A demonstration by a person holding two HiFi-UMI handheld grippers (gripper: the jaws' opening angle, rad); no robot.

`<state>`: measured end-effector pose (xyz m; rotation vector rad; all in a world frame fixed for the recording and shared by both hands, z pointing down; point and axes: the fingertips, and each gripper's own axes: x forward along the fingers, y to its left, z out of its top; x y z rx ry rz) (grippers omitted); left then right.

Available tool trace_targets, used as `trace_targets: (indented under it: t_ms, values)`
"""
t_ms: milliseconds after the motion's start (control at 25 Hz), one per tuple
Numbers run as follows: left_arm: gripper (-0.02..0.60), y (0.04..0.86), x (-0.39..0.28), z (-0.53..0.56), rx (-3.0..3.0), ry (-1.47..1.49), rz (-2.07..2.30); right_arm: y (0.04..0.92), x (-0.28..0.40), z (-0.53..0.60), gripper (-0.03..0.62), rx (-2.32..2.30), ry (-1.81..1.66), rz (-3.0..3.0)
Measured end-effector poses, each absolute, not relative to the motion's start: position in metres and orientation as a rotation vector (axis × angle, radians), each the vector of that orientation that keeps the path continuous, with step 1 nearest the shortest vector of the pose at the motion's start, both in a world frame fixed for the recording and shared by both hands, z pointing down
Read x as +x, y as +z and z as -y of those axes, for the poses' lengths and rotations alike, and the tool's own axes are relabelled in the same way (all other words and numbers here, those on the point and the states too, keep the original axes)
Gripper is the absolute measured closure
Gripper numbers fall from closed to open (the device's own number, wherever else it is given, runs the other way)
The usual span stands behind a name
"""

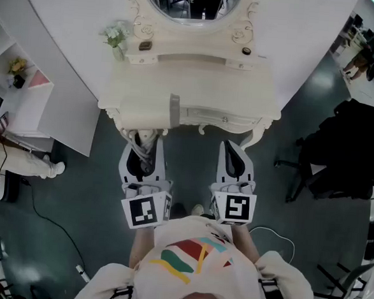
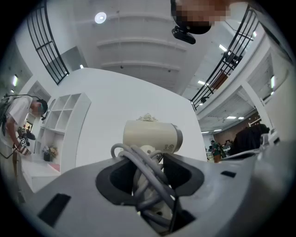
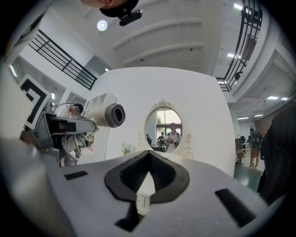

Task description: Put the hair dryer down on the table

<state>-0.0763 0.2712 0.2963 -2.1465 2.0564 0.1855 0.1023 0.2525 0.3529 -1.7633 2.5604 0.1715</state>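
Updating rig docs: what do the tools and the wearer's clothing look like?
The left tool and right tool: light grey shells, black pads inside the jaws. Each carries a white cube with black square markers. Wearer's top is white, with red, teal and yellow stripes.

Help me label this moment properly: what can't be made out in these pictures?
- Handle of the hair dryer: left gripper view, covered by its wound cord and the fingers of the left gripper.
- Body of the hair dryer: head view, mostly hidden under the left gripper.
- Top of the mirror: head view, cut off by the upper edge.
- A small dark item on the table: head view, too small to identify.
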Motion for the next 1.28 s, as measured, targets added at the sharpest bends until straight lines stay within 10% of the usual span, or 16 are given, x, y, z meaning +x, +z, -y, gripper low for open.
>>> trace_targets:
  t_ms: [1280]
  values:
    - [0.407, 0.284, -0.081, -0.262, -2.126, 0.303, -2.051, 0.355, 0.122, -0.245, 0.594, -1.764, 0.189, -2.564]
